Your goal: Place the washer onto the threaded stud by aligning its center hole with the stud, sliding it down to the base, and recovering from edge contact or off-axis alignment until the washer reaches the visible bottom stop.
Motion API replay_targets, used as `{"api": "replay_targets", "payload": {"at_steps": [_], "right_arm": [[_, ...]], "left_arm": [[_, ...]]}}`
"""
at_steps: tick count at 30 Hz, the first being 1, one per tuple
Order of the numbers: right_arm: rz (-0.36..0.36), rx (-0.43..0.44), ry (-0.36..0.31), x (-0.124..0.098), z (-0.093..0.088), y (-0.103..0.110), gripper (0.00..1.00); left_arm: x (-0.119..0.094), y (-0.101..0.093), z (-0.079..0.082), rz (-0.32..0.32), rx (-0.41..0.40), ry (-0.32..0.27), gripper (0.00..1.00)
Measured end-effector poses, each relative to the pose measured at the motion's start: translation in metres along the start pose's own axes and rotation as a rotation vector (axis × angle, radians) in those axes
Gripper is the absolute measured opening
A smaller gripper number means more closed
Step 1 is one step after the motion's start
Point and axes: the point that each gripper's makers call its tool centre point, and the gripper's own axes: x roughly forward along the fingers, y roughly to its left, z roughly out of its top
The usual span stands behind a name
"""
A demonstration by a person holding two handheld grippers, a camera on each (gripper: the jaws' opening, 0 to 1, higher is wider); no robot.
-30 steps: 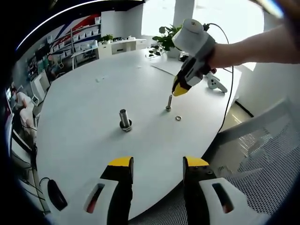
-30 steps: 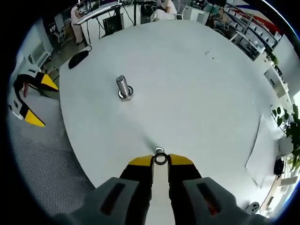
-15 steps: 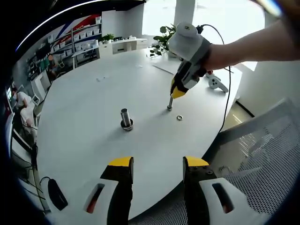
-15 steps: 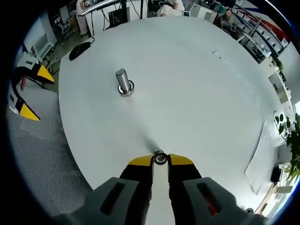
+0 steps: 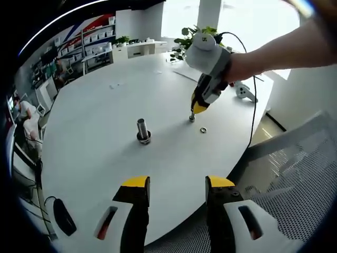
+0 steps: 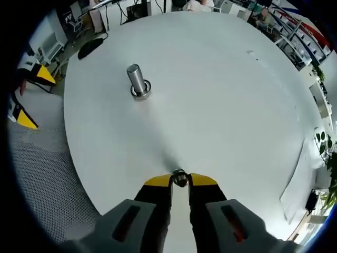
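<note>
A thin threaded stud (image 5: 191, 117) stands upright on the white round table (image 5: 95, 116), with a loose washer (image 5: 203, 129) lying just to its right. My right gripper (image 5: 199, 108) comes down on the stud's top from above. In the right gripper view its yellow jaws are shut on a small washer (image 6: 180, 179) right at the stud's tip; the stud's shaft is hidden below. A thicker stud (image 5: 142, 130) (image 6: 137, 81) with a ring at its base stands apart. My left gripper (image 5: 175, 187) hangs open over the table's near edge, holding nothing.
A black mouse (image 5: 63, 219) (image 6: 90, 47) lies near the table's edge. A mesh chair (image 5: 295, 174) stands beside the table at the right. A white controller with a cable (image 5: 243, 93) and a paper sheet (image 5: 184, 77) lie behind the right gripper.
The right gripper has come down with the washer from above the thin stud onto its tip. The left gripper stays still and open.
</note>
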Motion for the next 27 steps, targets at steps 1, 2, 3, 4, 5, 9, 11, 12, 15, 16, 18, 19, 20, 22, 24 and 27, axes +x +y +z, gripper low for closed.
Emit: {"api": "replay_targets", "payload": {"at_steps": [1,2,3,4,5,9,11,12,15,16,18,19,20,22,24,27], "right_arm": [[0.0,-0.001,0.001,0.001,0.0,0.0,0.13],[0.002,-0.004,0.004,0.003,-0.001,0.0,0.13],[0.003,-0.005,0.007,0.005,-0.002,0.0,0.13],[0.006,-0.005,0.014,0.008,-0.003,0.0,0.13],[0.009,-0.003,0.019,0.009,-0.004,0.0,0.14],[0.011,-0.002,0.033,0.012,-0.006,0.001,0.14],[0.015,-0.004,0.036,0.012,-0.006,0.002,0.14],[0.014,-0.005,0.036,0.012,-0.006,0.002,0.14],[0.017,-0.003,0.037,0.012,-0.006,0.002,0.14],[0.018,-0.003,0.038,0.013,-0.006,0.002,0.14],[0.015,-0.003,0.037,0.013,-0.006,0.002,0.14],[0.019,-0.004,0.036,0.014,-0.007,0.004,0.14],[0.022,-0.009,0.043,0.015,-0.008,0.005,0.14],[0.027,-0.01,0.048,0.017,-0.009,0.005,0.14],[0.026,-0.001,0.041,0.016,-0.008,0.006,0.15],[0.028,0.02,0.038,0.015,-0.009,0.006,0.17]], "left_arm": [[0.0,0.0,0.0,0.0,0.0,0.0,0.41],[0.0,0.0,0.0,-0.001,-0.002,0.0,0.41],[0.0,0.0,0.0,0.0,-0.003,0.001,0.41],[0.0,0.001,0.0,0.001,-0.005,0.002,0.41],[0.0,0.001,-0.001,0.001,-0.007,0.002,0.41],[0.0,0.001,0.0,0.003,-0.01,-0.001,0.41],[0.0,0.002,0.0,0.003,-0.011,-0.003,0.41],[0.0,0.002,0.0,0.004,-0.012,-0.002,0.41],[0.0,0.001,0.0,0.002,-0.012,0.0,0.41],[0.0,0.001,0.0,0.002,-0.009,0.0,0.41],[0.0,0.001,0.0,0.001,-0.007,0.002,0.41],[0.0,0.001,-0.001,0.001,-0.008,0.003,0.41],[0.0,0.001,-0.001,0.002,-0.008,0.003,0.41],[0.0,0.001,0.0,0.002,-0.01,0.0,0.41],[0.0,0.001,0.0,0.002,-0.011,0.0,0.41],[0.0,0.001,0.0,0.001,-0.009,0.0,0.41]]}}
